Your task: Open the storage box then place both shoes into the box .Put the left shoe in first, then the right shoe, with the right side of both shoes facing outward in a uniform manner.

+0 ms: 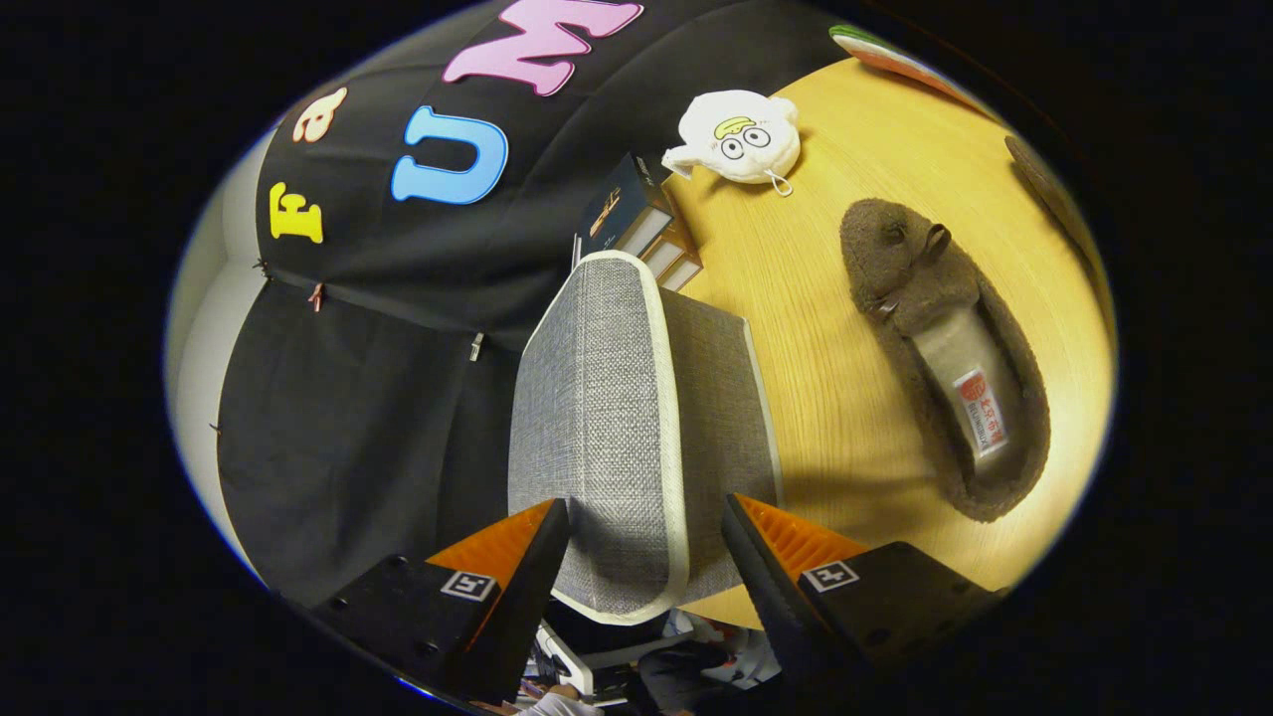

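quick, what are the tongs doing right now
Tongs: set apart on either side of the grey storage box lid; whether both fingers press on it cannot be told.

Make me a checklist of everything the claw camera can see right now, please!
Surface: wooden table, tilted in the view.
Job's things: grey fabric box with pale trim, between the claw's fingers; brown fuzzy shoe lying on the table beside it.
Clutter: white plush toy and stacked books beyond the box.
Claw: fingers either side of the box's panel, contact unclear.
Cables: nothing seen.
Surroundings: black cloth wall.
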